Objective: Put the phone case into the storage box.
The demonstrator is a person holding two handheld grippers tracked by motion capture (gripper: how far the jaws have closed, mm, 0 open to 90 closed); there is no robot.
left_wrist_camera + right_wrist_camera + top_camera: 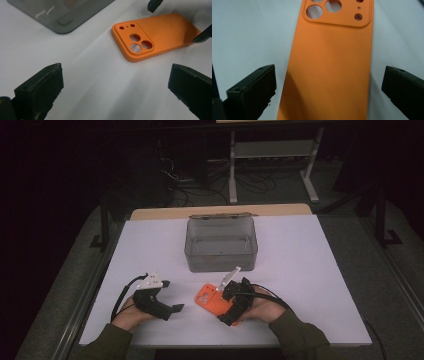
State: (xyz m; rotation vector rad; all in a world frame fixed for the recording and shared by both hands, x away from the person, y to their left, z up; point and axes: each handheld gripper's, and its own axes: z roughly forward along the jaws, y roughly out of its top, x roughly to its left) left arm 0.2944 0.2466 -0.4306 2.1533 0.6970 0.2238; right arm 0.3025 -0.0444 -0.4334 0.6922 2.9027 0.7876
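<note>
An orange phone case (209, 298) lies flat on the white table (300, 270), back side up with its camera cutouts showing. My right gripper (221, 304) is open, and its two jaws stand apart on either side of the case's lower end without touching it. In the right gripper view the case (332, 62) runs up the middle between the wide-apart fingers (252, 92) of the right gripper (329, 87). My left gripper (171, 296) is open and holds nothing, to the left of the case. In the left gripper view it (115, 85) points toward the case (155, 35).
A grey see-through box (220, 245) with no lid on it stands behind the case at the middle of the table; its corner (62, 15) shows in the left gripper view. Bare white table lies left, right and in front. Beyond the table are dark floor, cables and a desk frame.
</note>
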